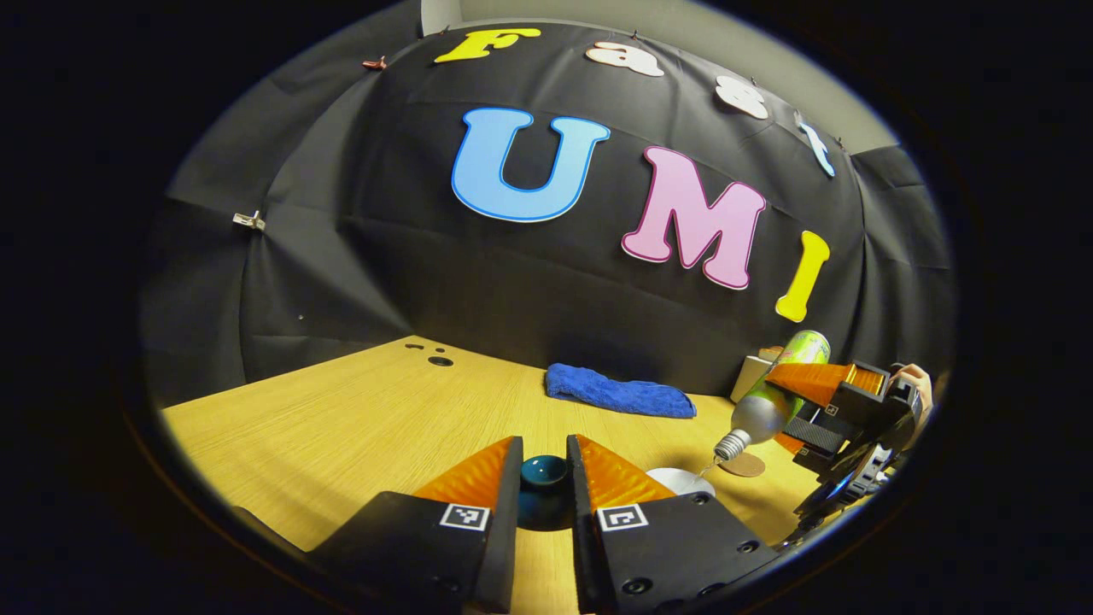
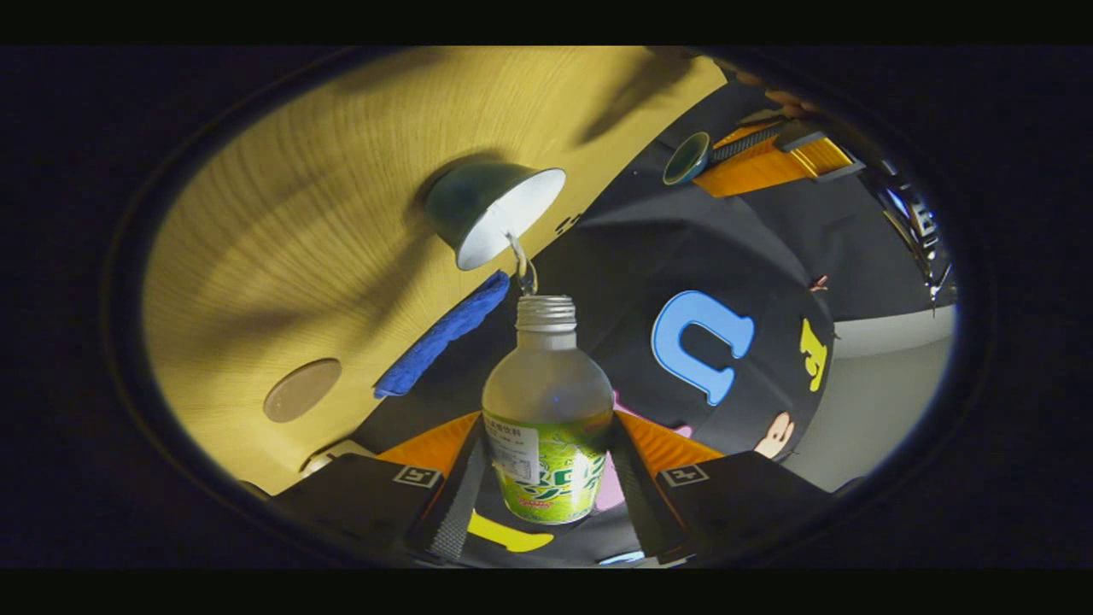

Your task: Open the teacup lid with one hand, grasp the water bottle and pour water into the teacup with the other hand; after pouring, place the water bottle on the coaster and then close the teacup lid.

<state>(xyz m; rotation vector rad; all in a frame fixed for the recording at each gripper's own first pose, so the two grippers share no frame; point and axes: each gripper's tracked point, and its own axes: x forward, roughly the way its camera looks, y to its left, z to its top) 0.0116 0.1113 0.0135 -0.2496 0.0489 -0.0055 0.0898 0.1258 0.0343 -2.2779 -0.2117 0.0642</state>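
The left gripper (image 1: 544, 478) has its two fingers closed narrowly on the teacup lid (image 1: 544, 471), a dark teal rounded piece that sits between them above the wooden table (image 1: 341, 427); both fingers seem to press its sides. In the left gripper view, a folded blue towel (image 1: 619, 391) lies near the back wall, some small dark holes (image 1: 440, 360) are in the table surface further left, and a pale box (image 1: 751, 376) stands in the right corner, partly hidden behind the bottle. At the right in this view, the right gripper (image 1: 790, 406) holds the water bottle (image 1: 773, 397) tilted with its open mouth down, and a thin stream of water falls to the white inside of the teacup (image 1: 680, 481), which is partly covered by the left gripper's own finger. The round brown coaster (image 1: 741, 465) lies on the table just beside the teacup, under the bottle mouth. In the right gripper view the scene is turned around: the right gripper (image 2: 546, 478) is closed on the bottle (image 2: 546, 401) at its green label, both fingers against its sides, and the bottle neck points to the open teacup (image 2: 495, 213), with water (image 2: 521, 260) going from the mouth into the cup. This view shows the dark green outside of the cup, the coaster (image 2: 301, 389) free on the table, the towel (image 2: 444, 333) near the wall, and farther off the left gripper (image 2: 751, 162) with the lid (image 2: 686, 158).
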